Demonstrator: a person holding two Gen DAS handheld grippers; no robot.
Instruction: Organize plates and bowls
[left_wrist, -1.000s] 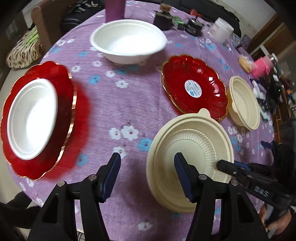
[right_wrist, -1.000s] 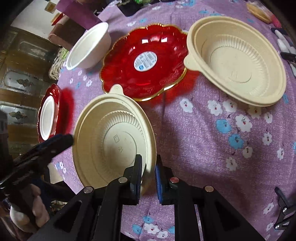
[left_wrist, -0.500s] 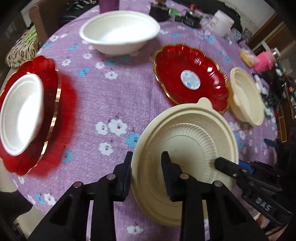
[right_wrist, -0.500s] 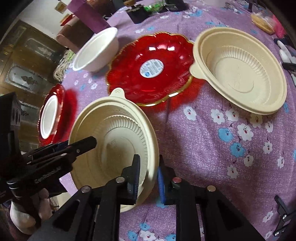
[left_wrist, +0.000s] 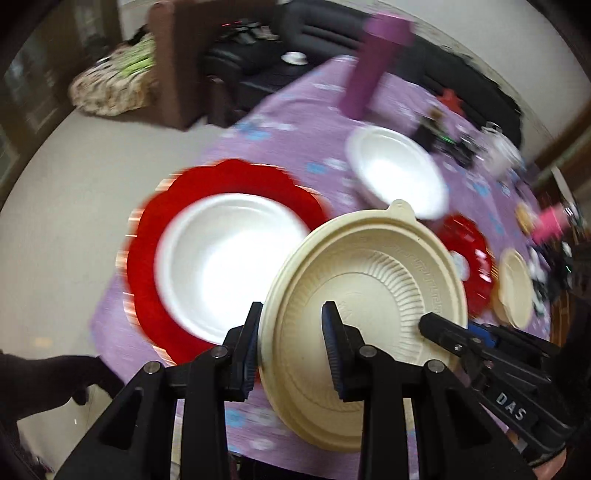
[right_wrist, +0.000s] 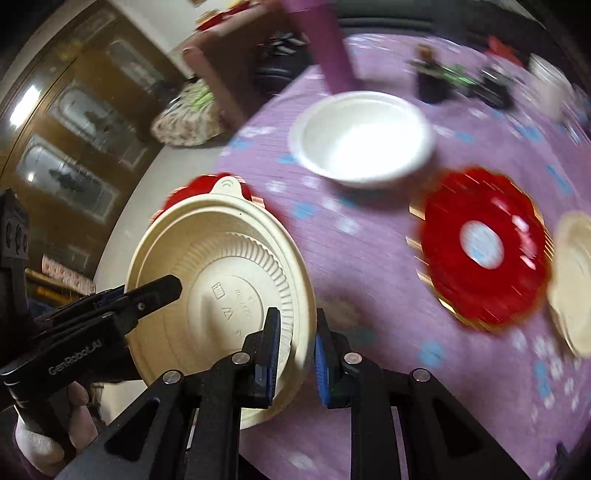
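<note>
Both grippers are clamping the same cream bowl (left_wrist: 364, 295), which is hanging tilted above the purple flowered tabletop (right_wrist: 369, 266) and is touching nothing else. The left gripper (left_wrist: 291, 343) is holding the bowl's near-left rim, its jaws closed on the wall with one pad outside and one inside. The right gripper (right_wrist: 295, 350) is gripping the opposite edge, its jaws closed on the rim in the same manner. In the left wrist view the right gripper (left_wrist: 439, 330) is entering from the lower right and meeting the bowl's rim there. The bowl's small tab is pointing away from both cameras. Beyond and to the left of the held bowl, a red scalloped plate (left_wrist: 155, 236) is lying on the tabletop with a white bowl (left_wrist: 225, 258) sitting in it. A second white bowl (right_wrist: 360, 136) is standing alone farther back, near a purple cup (left_wrist: 373, 62). A second red plate (right_wrist: 480, 243) is lying empty to the right, and another cream bowl (right_wrist: 572, 280) is resting just beside it at the frame edge. Both views are blurring heavily. A gloved hand (right_wrist: 48, 435) is showing at the lower left of the right wrist view, grasping the left gripper's handle.
</note>
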